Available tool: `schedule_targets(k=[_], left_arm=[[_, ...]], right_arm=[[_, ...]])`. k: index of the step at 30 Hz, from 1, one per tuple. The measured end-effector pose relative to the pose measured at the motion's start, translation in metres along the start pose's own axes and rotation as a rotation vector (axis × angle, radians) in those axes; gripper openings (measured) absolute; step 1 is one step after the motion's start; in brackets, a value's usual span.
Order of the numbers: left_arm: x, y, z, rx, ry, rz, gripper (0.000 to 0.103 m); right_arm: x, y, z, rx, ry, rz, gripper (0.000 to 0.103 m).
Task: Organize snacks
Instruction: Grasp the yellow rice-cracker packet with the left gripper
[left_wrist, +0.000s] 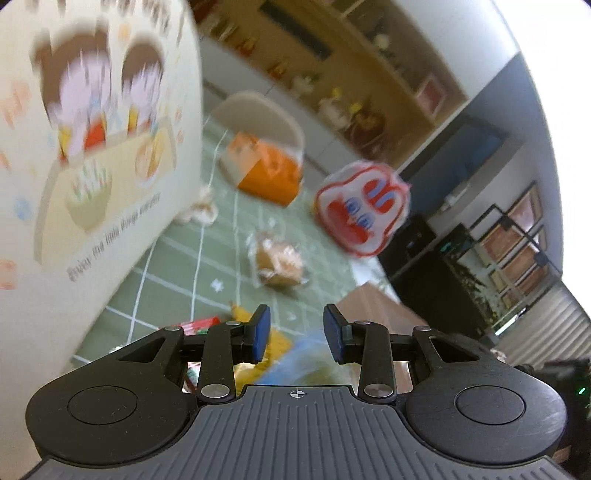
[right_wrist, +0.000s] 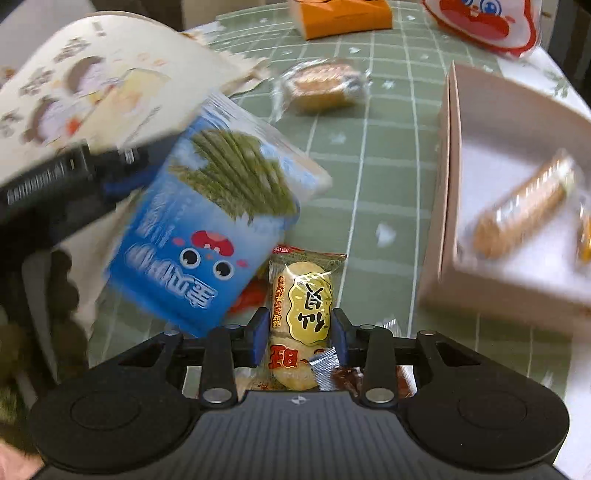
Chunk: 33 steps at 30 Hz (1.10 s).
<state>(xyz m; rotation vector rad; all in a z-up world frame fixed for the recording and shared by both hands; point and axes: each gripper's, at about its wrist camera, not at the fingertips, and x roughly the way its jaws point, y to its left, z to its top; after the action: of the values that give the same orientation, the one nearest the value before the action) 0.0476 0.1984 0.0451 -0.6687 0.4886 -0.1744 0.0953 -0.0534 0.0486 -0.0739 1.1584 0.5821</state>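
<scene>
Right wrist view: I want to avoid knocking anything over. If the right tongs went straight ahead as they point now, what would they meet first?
The right tongs already straddle the yellow rice cracker packet. Beyond it lies bare green checked tablecloth, then probably the clear-wrapped pastry; depth is unclear.

Both fisheye views are evenly and brightly lit by soft, diffuse light; only faint shadows are cast on the green checked tablecloth (right_wrist: 388, 155). Blown-out white is seen along the rim of the left wrist view from 1 to 3 o'clock. Straight lines are bowed strongly toward the edges, as on the shelving (left_wrist: 391, 70) at 1 o'clock. Heavy motion blur is shown by the cartoon-printed bag (left_wrist: 92, 140) at 10 o'clock and the red-and-white packet (left_wrist: 364, 208). In the right wrist view the blue snack box (right_wrist: 207, 236) and the pink tray (right_wrist: 454, 192) at 3 o'clock are smeared, while the rice cracker packet (right_wrist: 301, 314) near centre is rendered sharply.
</scene>
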Motion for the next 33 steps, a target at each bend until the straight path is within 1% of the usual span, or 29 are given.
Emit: schedule_targets(k=[1, 2, 3, 4, 5, 7, 9, 11, 12, 13, 16, 20, 21, 22, 24, 25, 27, 29, 31, 32, 33], left_arm=[[-0.01, -0.007, 0.0, 0.021, -0.016, 0.004, 0.037], [-0.019, -0.014, 0.001, 0.042, -0.023, 0.006, 0.037], [-0.026, -0.021, 0.0, 0.066, -0.02, 0.001, 0.037], [-0.031, -0.029, -0.001, 0.091, -0.004, -0.011, 0.037], [-0.032, -0.037, -0.004, 0.114, 0.031, -0.023, 0.037], [-0.028, -0.049, -0.017, 0.152, 0.124, -0.03, 0.037], [-0.022, -0.058, -0.037, 0.201, 0.205, -0.031, 0.037], [-0.016, -0.06, -0.06, 0.238, 0.285, -0.004, 0.037], [-0.015, -0.058, -0.069, 0.234, 0.307, 0.019, 0.037], [-0.015, -0.054, -0.077, 0.226, 0.317, 0.038, 0.037], [-0.026, -0.045, -0.088, 0.202, 0.304, 0.074, 0.037], [-0.042, -0.037, -0.092, 0.17, 0.294, 0.104, 0.037], [-0.042, -0.038, -0.092, 0.165, 0.3, 0.105, 0.037], [-0.042, -0.037, -0.094, 0.165, 0.309, 0.105, 0.037], [-0.037, -0.04, -0.102, 0.168, 0.337, 0.108, 0.037], [-0.032, -0.042, -0.105, 0.165, 0.352, 0.106, 0.037], [-0.023, -0.045, -0.112, 0.16, 0.379, 0.079, 0.038], [-0.015, -0.05, -0.117, 0.17, 0.379, 0.037, 0.038], [-0.004, -0.051, -0.117, 0.167, 0.367, -0.006, 0.037], [0.0, -0.05, -0.115, 0.165, 0.351, -0.005, 0.038], [0.004, -0.05, -0.112, 0.16, 0.33, 0.026, 0.037]], right_arm=[[-0.007, -0.001, -0.008, -0.016, -0.027, -0.005, 0.039], [-0.015, 0.0, -0.016, -0.038, -0.063, -0.023, 0.045], [-0.022, -0.001, -0.024, -0.059, -0.1, -0.053, 0.048], [-0.027, -0.002, -0.031, -0.07, -0.131, -0.082, 0.056], [-0.031, -0.006, -0.037, -0.073, -0.152, -0.101, 0.06], [-0.034, -0.012, -0.05, -0.075, -0.173, -0.133, 0.06], [-0.034, -0.018, -0.062, -0.085, -0.199, -0.183, 0.06], [-0.034, -0.023, -0.076, -0.107, -0.223, -0.258, 0.062], [-0.033, -0.027, -0.081, -0.11, -0.224, -0.299, 0.062], [-0.03, -0.034, -0.083, -0.105, -0.224, -0.331, 0.062], [-0.036, -0.055, -0.096, -0.055, -0.267, -0.372, 0.071], [-0.039, -0.081, -0.109, 0.021, -0.296, -0.426, 0.071], [-0.039, -0.088, -0.112, 0.042, -0.3, -0.415, 0.071], [-0.04, -0.093, -0.115, 0.065, -0.311, -0.382, 0.071], [-0.045, -0.093, -0.121, 0.076, -0.337, -0.288, 0.071], [-0.049, -0.089, -0.126, 0.064, -0.359, -0.246, 0.071], [-0.055, -0.077, -0.132, 0.016, -0.397, -0.201, 0.071], [-0.056, -0.06, -0.138, -0.038, -0.423, -0.182, 0.072], [-0.054, -0.046, -0.143, -0.081, -0.418, -0.157, 0.072], [-0.051, -0.041, -0.145, -0.101, -0.406, -0.138, 0.072], [-0.048, -0.035, -0.147, -0.116, -0.397, -0.124, 0.072]])
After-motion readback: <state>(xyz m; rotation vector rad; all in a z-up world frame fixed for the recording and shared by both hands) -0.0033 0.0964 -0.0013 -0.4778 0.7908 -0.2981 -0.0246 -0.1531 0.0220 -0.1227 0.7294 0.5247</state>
